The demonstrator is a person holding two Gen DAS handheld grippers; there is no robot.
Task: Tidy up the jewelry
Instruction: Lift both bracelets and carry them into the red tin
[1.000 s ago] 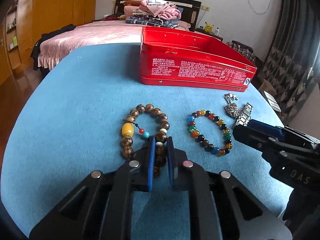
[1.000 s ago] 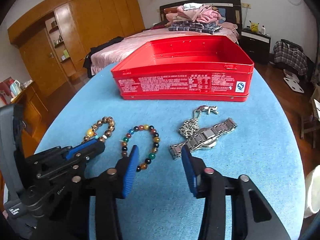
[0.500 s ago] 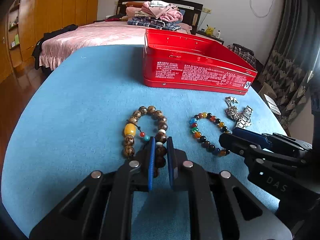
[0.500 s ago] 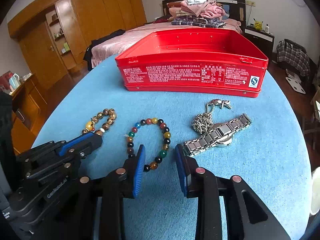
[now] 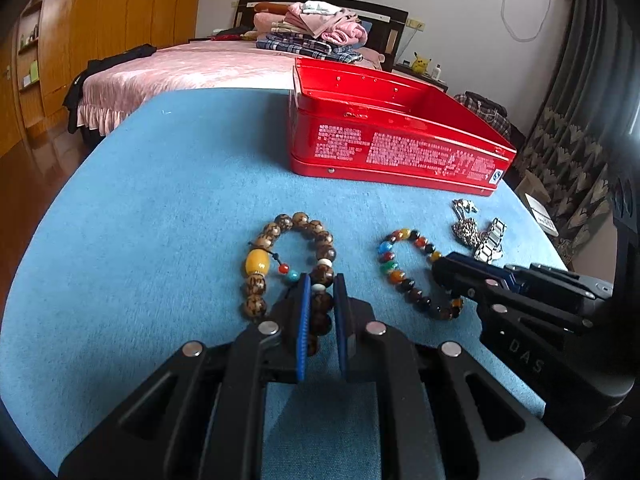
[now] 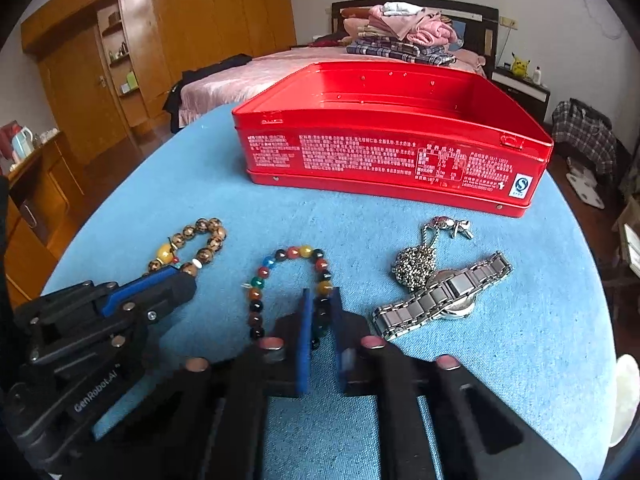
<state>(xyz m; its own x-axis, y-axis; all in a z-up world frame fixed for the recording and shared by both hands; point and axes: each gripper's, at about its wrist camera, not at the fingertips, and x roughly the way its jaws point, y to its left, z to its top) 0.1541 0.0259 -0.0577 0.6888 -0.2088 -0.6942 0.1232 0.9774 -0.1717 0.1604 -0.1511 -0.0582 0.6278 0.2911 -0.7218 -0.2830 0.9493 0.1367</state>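
On the blue table a brown bead bracelet [image 5: 276,232] with a yellow bead lies to the left. My left gripper [image 5: 320,284] is shut on its right side. A multicoloured bead bracelet [image 6: 294,254] lies in the middle, and my right gripper [image 6: 322,298] is shut on its right strand. The same bracelet [image 5: 400,256] shows in the left wrist view beside the right gripper [image 5: 448,272]. The left gripper [image 6: 176,280] appears at the left of the right wrist view. An open red tin [image 6: 392,160] stands behind the jewelry.
A silver chain pendant [image 6: 416,264] and a metal watch [image 6: 444,296] lie right of the coloured bracelet. The red tin [image 5: 396,148] stands near the table's far edge. Behind are a bed with folded clothes [image 6: 400,36] and wooden wardrobes [image 6: 160,56].
My right gripper came forward over the coloured bracelet and its jaws closed from wide apart onto the right strand. The left gripper kept its hold on the brown bracelet.
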